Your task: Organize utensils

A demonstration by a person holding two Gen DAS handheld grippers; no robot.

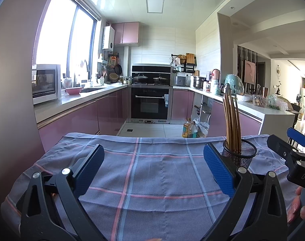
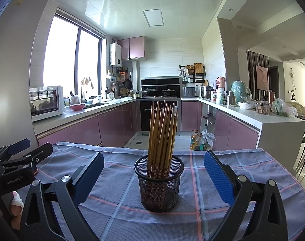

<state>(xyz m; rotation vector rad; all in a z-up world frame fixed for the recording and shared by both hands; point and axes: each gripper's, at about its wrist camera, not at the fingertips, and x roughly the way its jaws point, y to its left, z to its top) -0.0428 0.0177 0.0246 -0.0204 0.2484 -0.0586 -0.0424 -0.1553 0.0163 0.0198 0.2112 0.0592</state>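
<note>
A black mesh cup [image 2: 159, 184] stands upright on the plaid cloth [image 2: 208, 182], holding several wooden chopsticks [image 2: 162, 136]. My right gripper [image 2: 153, 170] is open and empty, its blue pads [image 2: 217, 177] spread to either side of the cup, a little nearer than it. In the left wrist view the cup [image 1: 242, 153] and chopsticks [image 1: 231, 122] sit behind the right pad [image 1: 217, 167]. My left gripper [image 1: 153, 164] is open and empty over bare cloth [image 1: 152, 170]. The right gripper shows in the left wrist view at the right edge [image 1: 289, 146]; the left gripper shows in the right wrist view at the left [image 2: 22, 150].
The cloth-covered table ends at a far edge [image 2: 120, 149] facing a kitchen with pink cabinets [image 2: 114, 124], an oven [image 1: 150, 104] and counters on both sides. Oil bottles [image 2: 196, 140] stand on the floor beyond the table.
</note>
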